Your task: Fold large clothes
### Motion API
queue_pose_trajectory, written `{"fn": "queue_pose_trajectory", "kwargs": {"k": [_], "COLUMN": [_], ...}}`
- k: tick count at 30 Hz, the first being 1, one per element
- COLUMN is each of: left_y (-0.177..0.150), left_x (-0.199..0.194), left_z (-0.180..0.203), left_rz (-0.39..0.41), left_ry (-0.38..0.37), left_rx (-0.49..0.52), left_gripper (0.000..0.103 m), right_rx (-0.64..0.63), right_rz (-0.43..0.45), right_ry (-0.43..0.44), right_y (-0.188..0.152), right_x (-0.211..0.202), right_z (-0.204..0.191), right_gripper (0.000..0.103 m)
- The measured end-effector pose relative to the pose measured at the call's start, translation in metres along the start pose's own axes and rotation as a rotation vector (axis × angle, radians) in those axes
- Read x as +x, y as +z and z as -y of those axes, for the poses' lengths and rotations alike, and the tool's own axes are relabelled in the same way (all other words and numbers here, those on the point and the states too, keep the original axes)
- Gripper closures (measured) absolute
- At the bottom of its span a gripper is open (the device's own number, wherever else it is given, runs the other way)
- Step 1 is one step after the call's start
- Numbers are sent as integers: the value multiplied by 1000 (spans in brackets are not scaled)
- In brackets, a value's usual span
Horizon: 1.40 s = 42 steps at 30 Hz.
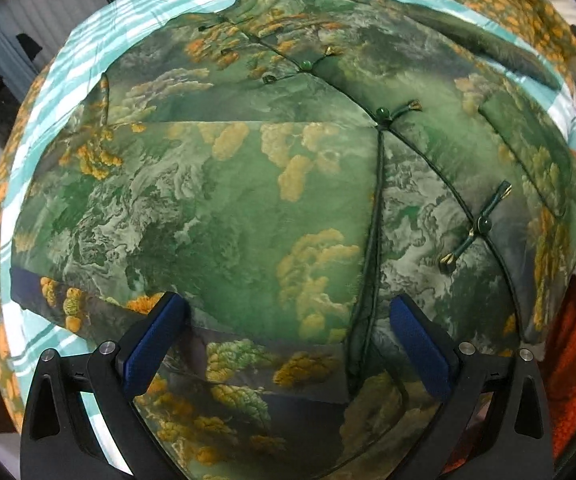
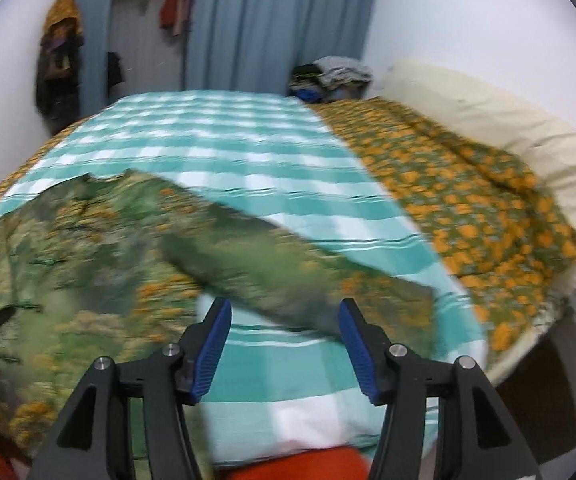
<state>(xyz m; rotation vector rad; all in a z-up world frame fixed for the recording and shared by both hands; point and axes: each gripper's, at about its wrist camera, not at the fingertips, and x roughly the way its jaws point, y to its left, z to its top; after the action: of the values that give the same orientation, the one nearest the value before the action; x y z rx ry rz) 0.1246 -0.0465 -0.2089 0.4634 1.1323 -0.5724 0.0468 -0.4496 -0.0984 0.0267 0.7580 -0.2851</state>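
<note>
Green patterned jacket [image 1: 248,200] spread flat on teal checked sheet [image 2: 248,152] over bed. Left claw [image 1: 288,344] wide open above its near hem; right claw [image 2: 284,344] open, empty, over near sheet beside sleeve [image 2: 288,276].

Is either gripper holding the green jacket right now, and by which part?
Nothing is held: left gripper and right gripper both stand open above the jacket.

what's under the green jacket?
The green jacket lies on a teal-and-white checked cloth, which sits over an orange-flowered bedspread. What lies directly beneath the jacket's middle is covered.
</note>
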Motion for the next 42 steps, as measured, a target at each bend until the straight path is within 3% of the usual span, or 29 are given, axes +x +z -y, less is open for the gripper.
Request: {"fn": "queue_pose_trajectory", "kwargs": {"k": [3,8,11,13,16,21,25,29,35,38,42], "left_y": [1,3,1,0,-1,-8,-25,-65,-135,-165,-205], "left_x": [-3,-4,-2,-3,-10,-58,-123,-185,-207,-192,-156], "left_z": [-5,-17,-18,-17,-19,-51,-101,-164,-241,-269,-302], "left_rz": [-3,-24,-38,-42,-22,101,243,351,354,312,244], "left_ry": [-13,-58,-124,-170,-193,-204,-127,21,186,286,321], "left_rx": [13,16,5,-3,-29,-170,-315,-499,-761,-872,-1043], "left_gripper": [2,22,47,75,89,91,92,92,92,92,90], "right_rx": [-42,-90,-96,-92,-74,-68,-65,-41,-54,-70,-70], "right_rz": [9,13,7,3,6,29,41,38,37,39,42], "right_ry": [72,166,196,204,209,211,198,202,230,242,244], "right_y": [6,8,6,4,2,1,1,2,2,1,-1], "right_x": [1,-4,-7,-9,-14,-28,-31,-27,-23,-25,-26], "right_z": [-34,-75,-85,-89,-90,-90,-85,-81,-91,-98,-99], "right_gripper": [46,46,46,46,46,46,46,46,46,46,46]}}
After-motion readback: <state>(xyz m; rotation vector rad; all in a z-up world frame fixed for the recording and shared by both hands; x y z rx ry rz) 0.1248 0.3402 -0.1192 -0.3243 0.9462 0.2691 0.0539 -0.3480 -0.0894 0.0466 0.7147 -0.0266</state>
